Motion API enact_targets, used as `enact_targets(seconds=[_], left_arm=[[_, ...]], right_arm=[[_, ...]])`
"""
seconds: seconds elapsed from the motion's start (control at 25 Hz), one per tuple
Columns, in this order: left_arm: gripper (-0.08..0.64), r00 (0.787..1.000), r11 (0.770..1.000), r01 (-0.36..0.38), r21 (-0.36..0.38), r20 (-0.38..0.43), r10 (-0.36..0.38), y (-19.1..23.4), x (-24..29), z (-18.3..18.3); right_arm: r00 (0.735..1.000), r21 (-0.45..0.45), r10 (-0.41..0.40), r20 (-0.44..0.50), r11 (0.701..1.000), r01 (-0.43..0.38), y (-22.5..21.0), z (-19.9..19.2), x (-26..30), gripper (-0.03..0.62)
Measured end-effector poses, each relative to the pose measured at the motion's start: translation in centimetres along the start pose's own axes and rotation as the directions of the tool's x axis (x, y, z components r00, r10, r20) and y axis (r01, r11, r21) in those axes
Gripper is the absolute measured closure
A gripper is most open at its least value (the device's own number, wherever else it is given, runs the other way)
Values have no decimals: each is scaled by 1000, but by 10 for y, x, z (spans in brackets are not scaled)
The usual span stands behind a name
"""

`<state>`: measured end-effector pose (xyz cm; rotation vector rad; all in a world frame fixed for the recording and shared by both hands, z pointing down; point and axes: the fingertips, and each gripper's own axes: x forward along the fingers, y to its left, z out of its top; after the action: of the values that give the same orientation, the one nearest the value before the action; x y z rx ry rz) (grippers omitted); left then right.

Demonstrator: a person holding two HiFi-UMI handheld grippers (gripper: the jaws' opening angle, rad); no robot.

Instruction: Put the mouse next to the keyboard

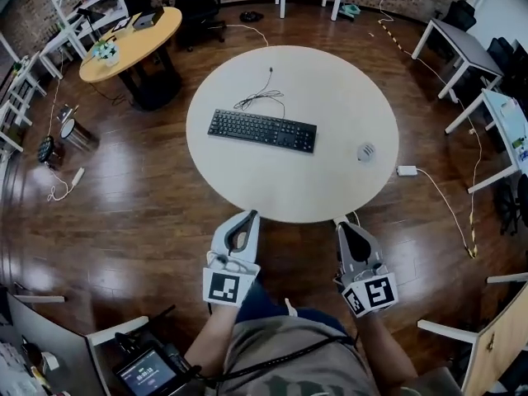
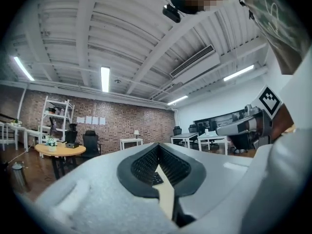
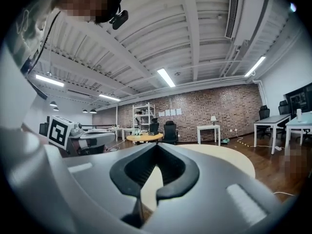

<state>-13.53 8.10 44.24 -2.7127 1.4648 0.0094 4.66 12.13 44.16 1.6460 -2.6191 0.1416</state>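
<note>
So far nothing is done: the mouse (image 1: 365, 151) lies well apart from the keyboard (image 1: 262, 130) on the counter (image 1: 247, 198); the left tool (image 1: 250, 215) and right tool (image 1: 342, 223) are closed, empty.

You hold two grippers, the left gripper (image 1: 250, 215) and the right gripper (image 1: 342, 224), and each carries one marker cube. On the one round worktop (image 1: 330, 89) you have one keyboard (image 1: 262, 130), one mouse (image 1: 366, 151) and one coiled cable (image 1: 262, 98). Beyond it stands one yellow table (image 1: 157, 35) with one plant (image 1: 105, 50).
</note>
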Motion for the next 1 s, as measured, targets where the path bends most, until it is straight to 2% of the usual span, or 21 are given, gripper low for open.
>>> enact_targets(seconds=[0.2, 0.32, 0.4, 0.52, 0.64, 0.76, 1.0], left_arm=[[560, 997, 997, -71, 13, -21, 71, -69, -88, 10], [560, 994, 995, -102, 1, -50, 102, -87, -130, 26], [559, 991, 993, -121, -1, -66, 121, -87, -154, 37], [560, 988, 991, -137, 5, -69, 137, -84, -183, 52], [559, 987, 988, -152, -21, -63, 151, -82, -206, 66], [559, 983, 984, -172, -39, -63, 170, -74, -228, 78], [560, 977, 978, -209, -13, -45, 209, -58, -271, 85]], right_arm=[[999, 3, 30, 26, 1000, -30, 23, -4, -93, 588], [999, 35, 28, 33, 999, -29, 39, 4, -129, 588], [998, 48, 30, 58, 998, -33, 53, 14, -148, 588], [995, 21, 51, 91, 998, -53, 77, 28, -169, 588], [995, 16, 58, 86, 998, -60, 94, 33, -182, 588], [994, 77, 52, 98, 995, -60, 112, 40, -195, 588], [991, 73, 100, 87, 992, -107, 161, 46, -198, 588]])
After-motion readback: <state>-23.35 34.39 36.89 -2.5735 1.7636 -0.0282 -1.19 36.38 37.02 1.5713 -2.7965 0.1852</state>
